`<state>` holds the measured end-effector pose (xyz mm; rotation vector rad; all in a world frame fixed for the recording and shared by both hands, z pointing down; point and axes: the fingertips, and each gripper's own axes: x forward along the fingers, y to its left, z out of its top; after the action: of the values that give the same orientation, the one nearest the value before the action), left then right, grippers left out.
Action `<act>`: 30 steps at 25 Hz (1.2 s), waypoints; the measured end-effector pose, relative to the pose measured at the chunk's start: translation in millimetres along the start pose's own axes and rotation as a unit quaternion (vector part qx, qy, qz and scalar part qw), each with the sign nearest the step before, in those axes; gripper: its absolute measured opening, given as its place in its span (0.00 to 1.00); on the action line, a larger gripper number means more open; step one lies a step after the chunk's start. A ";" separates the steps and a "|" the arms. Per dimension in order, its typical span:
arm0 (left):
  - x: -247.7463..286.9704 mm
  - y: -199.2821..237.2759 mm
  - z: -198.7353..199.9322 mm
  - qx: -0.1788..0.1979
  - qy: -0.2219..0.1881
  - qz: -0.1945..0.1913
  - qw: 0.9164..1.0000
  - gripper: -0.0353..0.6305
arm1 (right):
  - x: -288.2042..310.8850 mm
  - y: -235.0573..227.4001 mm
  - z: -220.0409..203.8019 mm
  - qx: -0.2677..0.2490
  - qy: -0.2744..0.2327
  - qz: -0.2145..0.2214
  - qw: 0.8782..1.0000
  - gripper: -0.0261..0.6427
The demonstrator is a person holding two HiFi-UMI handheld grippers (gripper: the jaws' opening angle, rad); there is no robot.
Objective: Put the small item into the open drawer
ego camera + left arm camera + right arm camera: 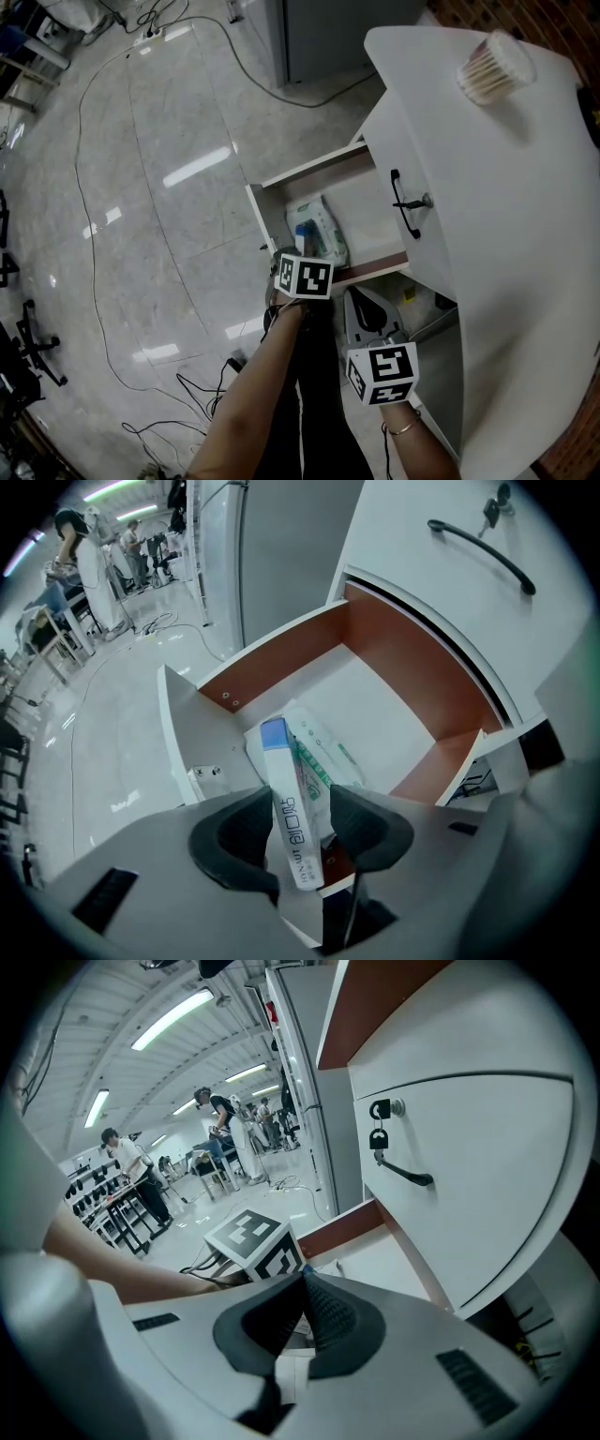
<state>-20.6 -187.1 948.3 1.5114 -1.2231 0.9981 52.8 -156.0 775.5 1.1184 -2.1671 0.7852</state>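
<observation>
Drawer [394, 658] near corner hidden behind left hand-held gripper [302, 829], packet [323, 234] print unreadably small, cabinet [506, 187] cut by right edge

The glossy, pale tiled floor [141, 187] mirrors the ceiling lights as bright bars. Thin black cables [81, 159] loop across it, and more lie tangled near the bottom edge. A grey cabinet [347, 33] stands at the top, and red brick wall [562, 23] shows behind the white desk [525, 244]. In the right gripper view, long strip lights [173, 1016] hang under a ribbed ceiling over a big hall, where people [127, 1162] stand at far benches and racks [94, 1190].
</observation>
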 end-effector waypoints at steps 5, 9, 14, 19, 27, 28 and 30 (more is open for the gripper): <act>-19.8 11.1 -3.2 -0.029 -0.016 0.005 0.999 0.38 | -0.6 9.7 7.4 -0.002 0.001 0.002 1.000 0.05; -31.6 22.4 -6.7 -0.038 -0.030 0.016 0.999 0.39 | 0.3 16.6 10.1 -0.006 0.000 0.005 1.000 0.05; -62.8 28.1 -3.7 -0.052 -0.061 -0.001 0.997 0.38 | -5.4 27.5 17.0 -0.007 -0.001 0.005 1.000 0.05; -100.8 37.6 -5.1 -0.057 -0.084 -0.009 0.995 0.37 | -15.3 42.3 30.4 -0.008 -0.007 0.004 1.000 0.05; -189.9 61.8 -10.1 -0.058 -0.115 -0.014 0.992 0.34 | -47.7 88.0 67.1 -0.011 -0.020 0.001 1.000 0.05; -201.7 63.4 -10.9 -0.059 -0.118 -0.015 0.991 0.33 | -53.3 92.9 71.4 -0.011 -0.021 0.000 1.000 0.05; -225.7 66.9 -11.8 -0.059 -0.124 -0.014 0.990 0.33 | -64.2 101.9 79.6 -0.011 -0.023 0.000 1.000 0.05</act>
<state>-126.9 -127.6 746.4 1.5887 -1.4041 0.7207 -19.5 -131.5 653.0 1.1365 -2.2085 0.7407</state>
